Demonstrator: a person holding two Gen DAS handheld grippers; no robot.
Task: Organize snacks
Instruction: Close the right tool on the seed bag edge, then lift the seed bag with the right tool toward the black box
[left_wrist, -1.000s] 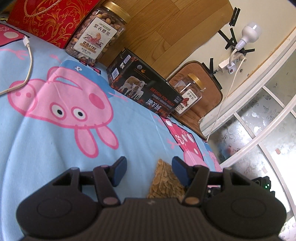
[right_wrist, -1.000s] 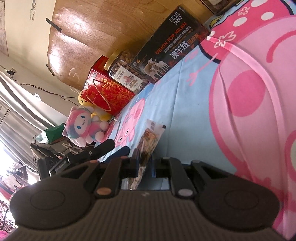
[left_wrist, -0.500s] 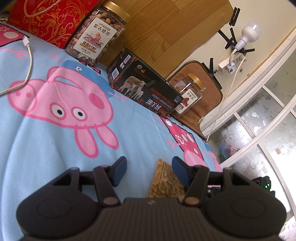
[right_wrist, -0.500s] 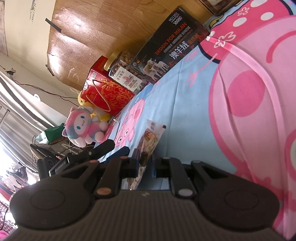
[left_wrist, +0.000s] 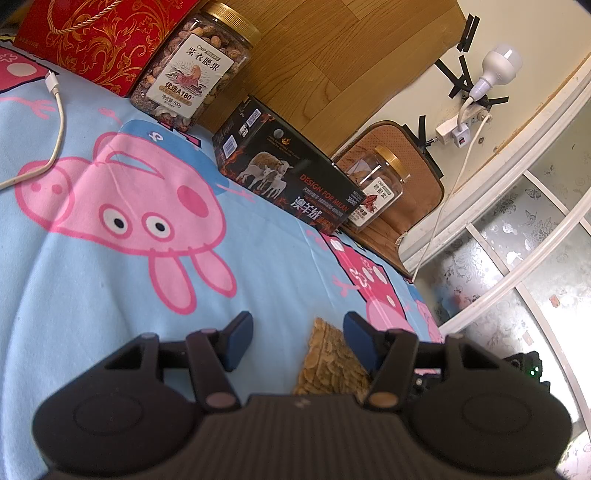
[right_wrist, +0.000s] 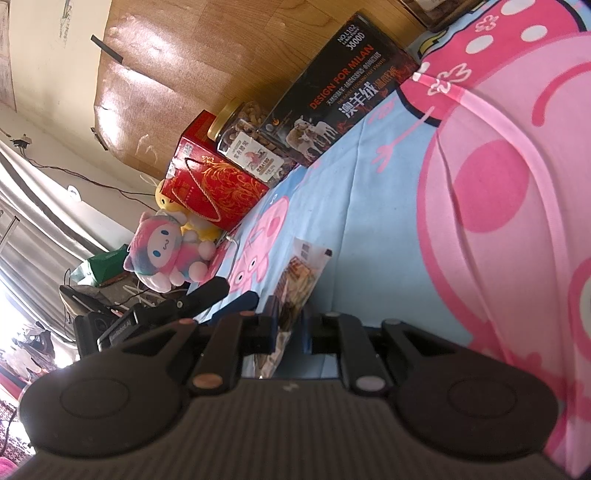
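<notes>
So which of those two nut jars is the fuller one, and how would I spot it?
Look along the wooden headboard at the far edge of the pig-print sheet. Between the red gift box and the long black box stands the fuller jar. Unlike the nearly empty jar past the black box, it is packed with nuts to its gold lid.

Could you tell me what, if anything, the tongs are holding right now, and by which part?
The right tongs, jaws opening, have the snack packet between them at its near end. The left tongs stand open, gripping nothing.
</notes>
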